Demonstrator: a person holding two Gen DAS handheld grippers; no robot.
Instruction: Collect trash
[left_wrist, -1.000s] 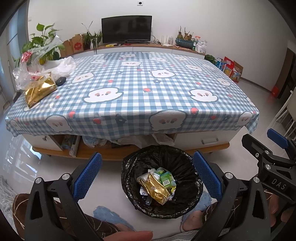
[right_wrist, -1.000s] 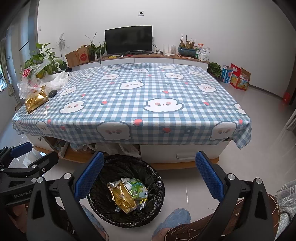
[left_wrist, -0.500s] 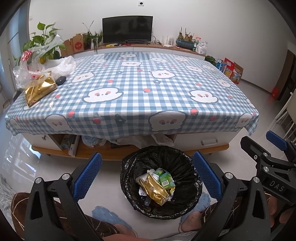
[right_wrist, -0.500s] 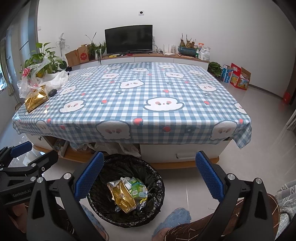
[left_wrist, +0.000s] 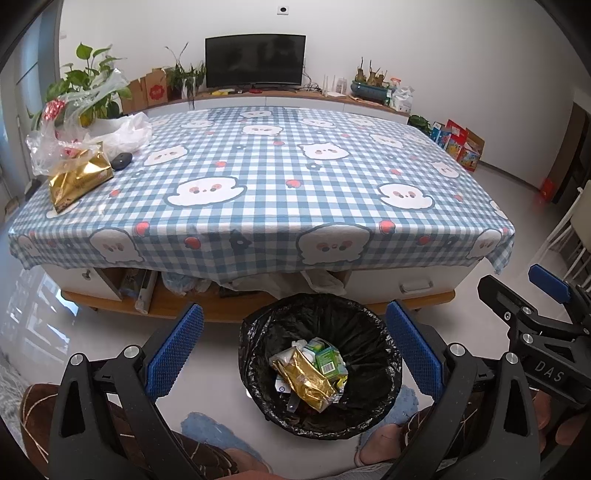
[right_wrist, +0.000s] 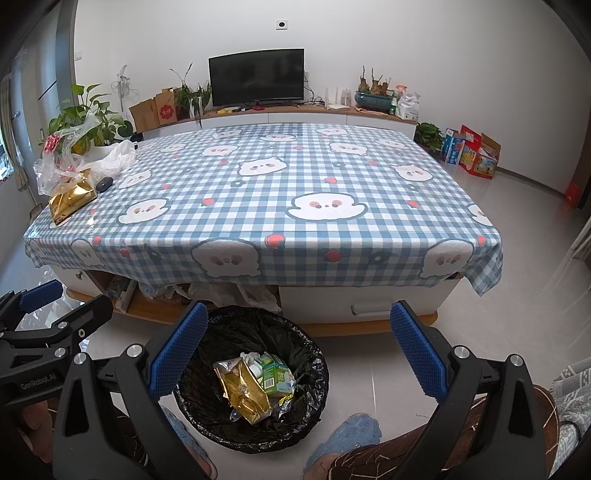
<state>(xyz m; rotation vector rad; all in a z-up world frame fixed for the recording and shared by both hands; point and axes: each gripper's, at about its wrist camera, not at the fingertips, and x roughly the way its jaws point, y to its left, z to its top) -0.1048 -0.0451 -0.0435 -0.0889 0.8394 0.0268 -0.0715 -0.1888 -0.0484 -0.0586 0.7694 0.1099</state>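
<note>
A bin with a black liner stands on the floor before the table. Inside lie a gold foil bag, a green carton and white scraps. My left gripper hangs open above the bin with nothing between its blue pads. My right gripper is open too, empty, just right of the bin. Another gold foil bag lies at the table's left edge, beside clear plastic bags.
A blue checked cloth covers the low table. A dark mouse-like object and a potted plant sit at its left. A person's feet and slippers flank the bin. Boxes stand far right.
Both grippers have stayed almost still and open. The left wrist view has shifted very slightly; the bin's contents have not moved.
</note>
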